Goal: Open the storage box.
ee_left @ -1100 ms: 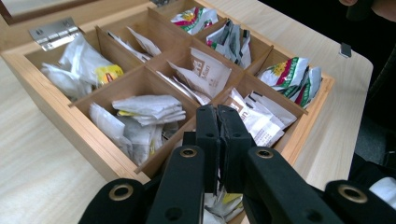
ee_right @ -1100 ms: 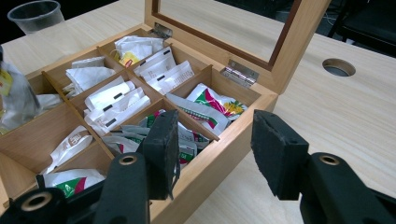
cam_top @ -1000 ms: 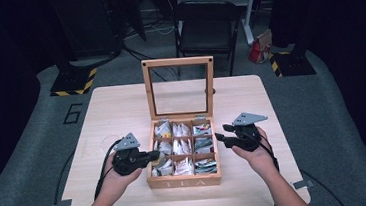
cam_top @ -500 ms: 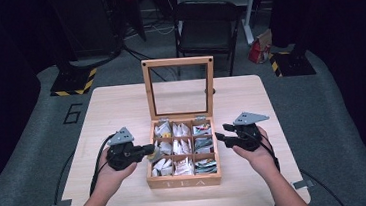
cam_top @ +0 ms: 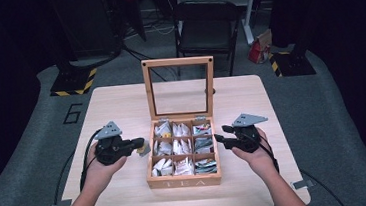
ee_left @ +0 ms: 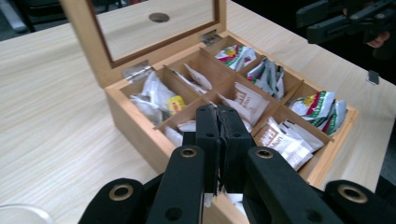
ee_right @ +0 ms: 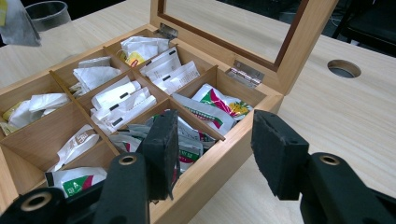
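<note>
An open wooden tea box (cam_top: 184,182) with a glass lid stands mid-table, its compartments full of tea bag packets (cam_top: 175,146). My left gripper (cam_top: 142,144) hovers just left of the box, shut on a small greyish tea bag (cam_top: 145,148) with a yellow corner. The same bag (ee_right: 17,22) hangs at the top left of the right gripper view. In the left gripper view the jaws (ee_left: 218,109) are pressed together with a white scrap (ee_left: 209,199) low between them. My right gripper (cam_top: 221,134) is open at the box's right wall (ee_right: 219,163), holding nothing.
A clear glass cup (ee_right: 49,11) stands on the table left of the box, its rim (ee_left: 18,214) near my left gripper. The upright lid (cam_top: 179,85) rises at the back of the box. A cable hole (ee_right: 344,68) pierces the tabletop behind it. A chair (cam_top: 207,28) stands beyond.
My left gripper has drawn back out of the box to the left and risen a little, carrying the tea bag. The right gripper has stayed put.
</note>
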The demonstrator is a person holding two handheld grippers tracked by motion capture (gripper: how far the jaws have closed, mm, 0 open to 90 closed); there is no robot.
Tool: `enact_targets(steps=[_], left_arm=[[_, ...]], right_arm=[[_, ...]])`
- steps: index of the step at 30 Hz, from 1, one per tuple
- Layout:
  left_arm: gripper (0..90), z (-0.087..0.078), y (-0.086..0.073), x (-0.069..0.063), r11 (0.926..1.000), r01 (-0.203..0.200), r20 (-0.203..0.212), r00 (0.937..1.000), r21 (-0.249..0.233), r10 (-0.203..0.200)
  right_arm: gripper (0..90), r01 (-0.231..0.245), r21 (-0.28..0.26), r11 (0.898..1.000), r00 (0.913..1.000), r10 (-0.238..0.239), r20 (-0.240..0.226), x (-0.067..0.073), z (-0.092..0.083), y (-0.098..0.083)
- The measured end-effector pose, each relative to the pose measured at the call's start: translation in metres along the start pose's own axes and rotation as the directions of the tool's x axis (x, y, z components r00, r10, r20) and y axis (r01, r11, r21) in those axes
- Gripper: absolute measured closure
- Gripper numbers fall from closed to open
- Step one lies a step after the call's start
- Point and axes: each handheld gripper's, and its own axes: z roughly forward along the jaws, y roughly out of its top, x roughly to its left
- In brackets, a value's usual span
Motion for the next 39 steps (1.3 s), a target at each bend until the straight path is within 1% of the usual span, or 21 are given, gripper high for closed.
enact_targets(steps=[3,7,8,9,11,13,15,16,17,18,19,20,28,30,31,33,34,35,37,38,39], left_arm=[[88.1,-0.004,0.001,0.004,1.0,0.004,-0.01,0.9999,-0.001,-0.004],[88.1,-0.011,0.002,0.011,0.9998,0.015,-0.034,0.9993,-0.009,-0.015],[88.1,-0.015,0.003,0.015,0.9997,0.02,-0.044,0.9988,-0.015,-0.021],[88.1,-0.017,0.003,0.016,0.9998,0.017,-0.05,0.9986,-0.014,-0.018],[88.1,-0.018,0.003,0.018,0.9997,0.019,-0.054,0.9984,-0.013,-0.02],[88.1,-0.023,0.003,0.023,0.9995,0.025,-0.073,0.997,-0.017,-0.027],[88.2,-0.025,0.003,0.027,0.9994,0.03,-0.084,0.996,-0.017,-0.031],[88.2,-0.025,0.003,0.029,0.999,0.038,-0.092,0.995,-0.024,-0.04],[88.1,-0.027,0.003,0.032,0.999,0.039,-0.093,0.9948,-0.019,-0.041],[88.2,-0.028,0.002,0.034,0.9992,0.036,-0.102,0.9941,-0.019,-0.038],[88.1,-0.029,0.002,0.035,0.9985,0.047,-0.11,0.9927,-0.027,-0.05],[88.2,-0.031,0.002,0.038,0.9988,0.044,-0.117,0.992,-0.023,-0.046],[88.1,-0.039,-0.005,0.054,0.9964,0.077,-0.161,0.9835,-0.036,-0.082],[88.2,-0.039,-0.007,0.057,0.9954,0.09,-0.169,0.9812,-0.035,-0.094],[88.1,-0.039,-0.007,0.057,0.9954,0.09,-0.169,0.9812,-0.035,-0.094],[88.1,-0.04,-0.009,0.06,0.9947,0.096,-0.178,0.9788,-0.036,-0.101],[88.2,-0.04,-0.011,0.063,0.9942,0.102,-0.185,0.977,-0.034,-0.106],[88.2,-0.041,-0.012,0.064,0.994,0.105,-0.185,0.9767,-0.031,-0.109],[88.1,-0.041,-0.012,0.065,0.9941,0.105,-0.19,0.9757,-0.028,-0.108],[88.1,-0.04,-0.013,0.066,0.9938,0.105,-0.199,0.9738,-0.036,-0.11],[88.1,-0.041,-0.013,0.067,0.994,0.105,-0.197,0.9743,-0.03,-0.109]], right_arm=[[50.9,-0.001,-0.001,1.0,1.0,0.001,0.001,0.0,0.0,0.0],[50.9,-0.001,0.0,1.0,1.0,0.001,0.001,0.001,0.001,0.0],[50.9,0.002,-0.002,1.0,1.0,-0.002,0.0,0.001,0.001,0.0],[50.9,0.006,-0.002,1.0,1.0,-0.006,0.0,0.001,0.001,0.0],[50.9,0.006,-0.003,1.0,1.0,-0.006,0.0,0.001,0.001,0.0],[50.9,0.006,-0.002,1.0,1.0,-0.006,-0.001,0.002,0.001,0.0],[50.9,0.011,-0.002,1.0,0.9999,-0.011,-0.004,0.002,0.001,0.0],[50.9,0.01,-0.001,1.0,0.9999,-0.01,-0.005,0.002,0.002,0.0],[50.9,0.006,-0.001,1.0,1.0,-0.006,-0.002,0.002,0.002,0.0],[50.9,0.008,-0.001,1.0,1.0,-0.008,-0.003,0.003,0.002,0.0],[50.9,0.009,0.001,1.0,1.0,-0.009,-0.002,0.003,0.002,0.0],[50.9,0.009,0.002,1.0,1.0,-0.009,0.0,0.003,0.002,0.0],[50.9,0.011,0.0,1.0,0.9999,-0.011,-0.004,0.003,0.003,0.0],[50.9,0.01,0.001,1.0,0.9999,-0.01,-0.003,0.002,0.003,-0.001],[50.9,0.01,0.001,1.0,0.9999,-0.01,-0.003,0.002,0.003,-0.001],[50.9,-0.001,0.004,1.0,1.0,0.001,0.0,0.003,0.003,-0.002],[50.9,0.002,0.003,1.0,1.0,-0.002,0.0,0.002,0.004,-0.002],[50.9,0.003,0.002,1.0,1.0,-0.003,-0.002,0.002,0.003,-0.002],[50.9,-0.001,0.003,1.0,1.0,0.001,0.0,0.002,0.004,-0.002],[50.9,-0.001,0.003,1.0,1.0,0.001,0.0,0.002,0.004,-0.002],[50.9,-0.001,0.003,1.0,1.0,0.001,0.0,0.002,0.004,-0.002]])
